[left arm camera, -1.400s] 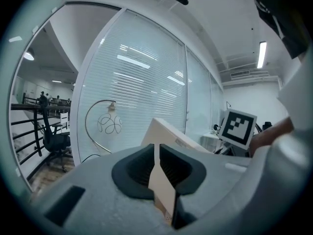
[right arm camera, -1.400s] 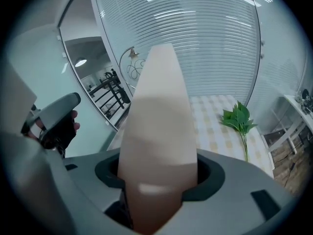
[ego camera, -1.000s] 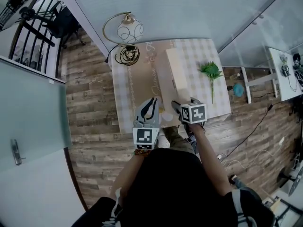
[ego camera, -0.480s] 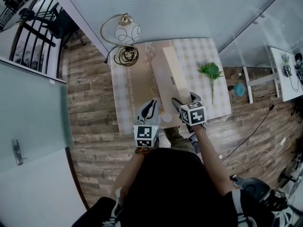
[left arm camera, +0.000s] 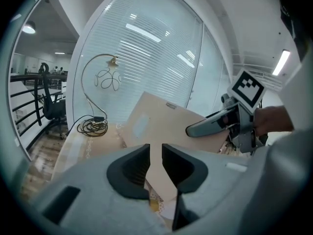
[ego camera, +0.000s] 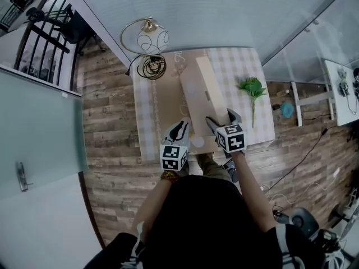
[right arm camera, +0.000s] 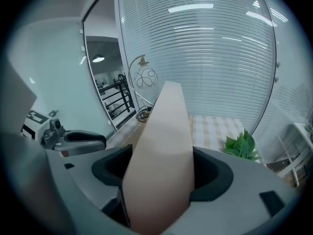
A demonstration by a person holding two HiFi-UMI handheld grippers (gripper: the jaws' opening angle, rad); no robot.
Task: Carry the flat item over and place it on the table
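Note:
A flat tan cardboard box (ego camera: 201, 97) stands tilted on its long edge over the checked tablecloth of the table (ego camera: 247, 66). My right gripper (ego camera: 222, 119) straddles the box's thick near edge. In the right gripper view the box (right arm camera: 164, 131) fills the wide gap and touches both jaws of the right gripper (right arm camera: 161, 166), which have just been opening. My left gripper (ego camera: 180, 129) sits at the box's lower near corner. In the left gripper view its jaws (left arm camera: 156, 153) have just been opening to a narrow gap. The cardboard (left arm camera: 161, 126) shows through that gap, not pinched.
A curled-arm lamp (ego camera: 152, 38) and a coil of cable (ego camera: 150, 66) sit at the table's far left. A green plant sprig (ego camera: 251, 87) lies at the right side. Glass walls with blinds stand behind the table. A black railing (ego camera: 39, 32) is at far left.
My left gripper has sunk toward the table's near edge and its jaws have parted slightly. The box has tipped and settled a little lower. My right gripper has shifted slightly sideways.

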